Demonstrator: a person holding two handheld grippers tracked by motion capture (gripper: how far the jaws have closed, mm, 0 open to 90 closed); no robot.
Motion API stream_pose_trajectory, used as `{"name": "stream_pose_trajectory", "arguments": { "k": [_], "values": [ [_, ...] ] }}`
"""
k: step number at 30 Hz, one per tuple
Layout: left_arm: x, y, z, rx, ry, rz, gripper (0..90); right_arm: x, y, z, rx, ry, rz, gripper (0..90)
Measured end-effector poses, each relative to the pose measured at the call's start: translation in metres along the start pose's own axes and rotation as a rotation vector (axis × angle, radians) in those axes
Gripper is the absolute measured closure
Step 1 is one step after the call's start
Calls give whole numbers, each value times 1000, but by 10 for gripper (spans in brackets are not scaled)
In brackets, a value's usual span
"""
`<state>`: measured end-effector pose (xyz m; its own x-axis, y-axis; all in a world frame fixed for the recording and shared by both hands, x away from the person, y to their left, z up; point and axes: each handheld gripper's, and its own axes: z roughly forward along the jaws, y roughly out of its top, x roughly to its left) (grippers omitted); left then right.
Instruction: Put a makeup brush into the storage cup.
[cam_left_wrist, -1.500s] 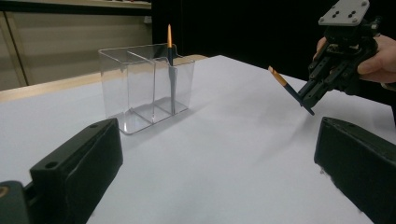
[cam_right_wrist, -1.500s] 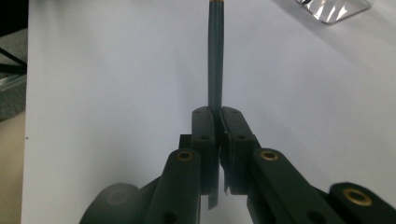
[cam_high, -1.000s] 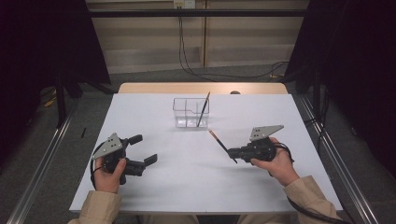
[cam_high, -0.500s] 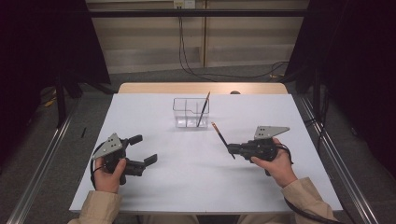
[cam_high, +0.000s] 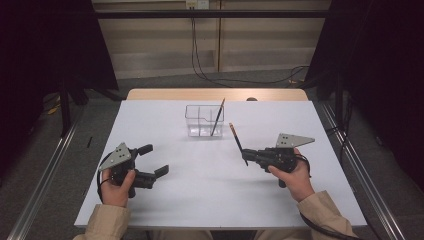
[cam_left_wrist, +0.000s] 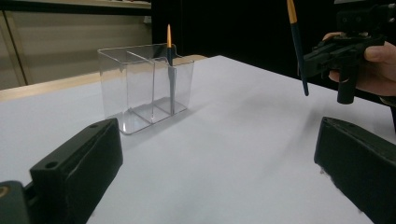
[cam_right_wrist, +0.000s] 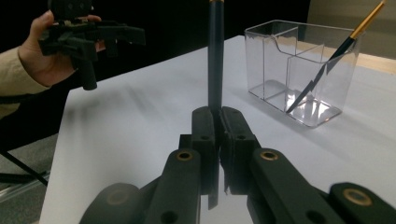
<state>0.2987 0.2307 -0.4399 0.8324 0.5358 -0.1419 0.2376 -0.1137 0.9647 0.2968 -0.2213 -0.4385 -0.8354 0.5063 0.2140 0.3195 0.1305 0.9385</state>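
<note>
A clear compartmented box (cam_high: 199, 131) stands at the table's far middle. A dark pencil with an orange end (cam_high: 217, 117) leans in its right compartment. My right gripper (cam_high: 246, 157) is shut on a second dark pencil (cam_high: 236, 140), which points up and slightly away, right of the box. The right gripper view shows this pencil (cam_right_wrist: 215, 56) pinched between the closed pads (cam_right_wrist: 203, 127), with the box (cam_right_wrist: 299, 70) off to the right. My left gripper (cam_high: 156, 160) rests open at the front left, holding nothing. From it I see the box (cam_left_wrist: 144, 88) ahead and the held pencil (cam_left_wrist: 297, 46) at upper right.
The white table top (cam_high: 210, 195) is bare between the two hands and in front of the box. A wooden strip (cam_high: 215, 94) runs along the far edge. Metal rails (cam_high: 360, 170) flank the table, with cables on the floor beyond.
The right gripper's pencil has tipped a little more upright, its upper end nearer the box. The left gripper has kept still.
</note>
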Motion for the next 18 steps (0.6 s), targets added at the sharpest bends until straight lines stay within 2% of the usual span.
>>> {"name": "stream_pose_trajectory", "arguments": {
  "k": [10, 18],
  "values": [
    [-2, 3, 6, -25, -11, -14, 9, 6, 2, 7, -72, 17, 7, 849],
    [-4, 7, 13, -27, -23, -13, 9, 9, 5, 8, -96, 16, -3, 850]
  ]
}}
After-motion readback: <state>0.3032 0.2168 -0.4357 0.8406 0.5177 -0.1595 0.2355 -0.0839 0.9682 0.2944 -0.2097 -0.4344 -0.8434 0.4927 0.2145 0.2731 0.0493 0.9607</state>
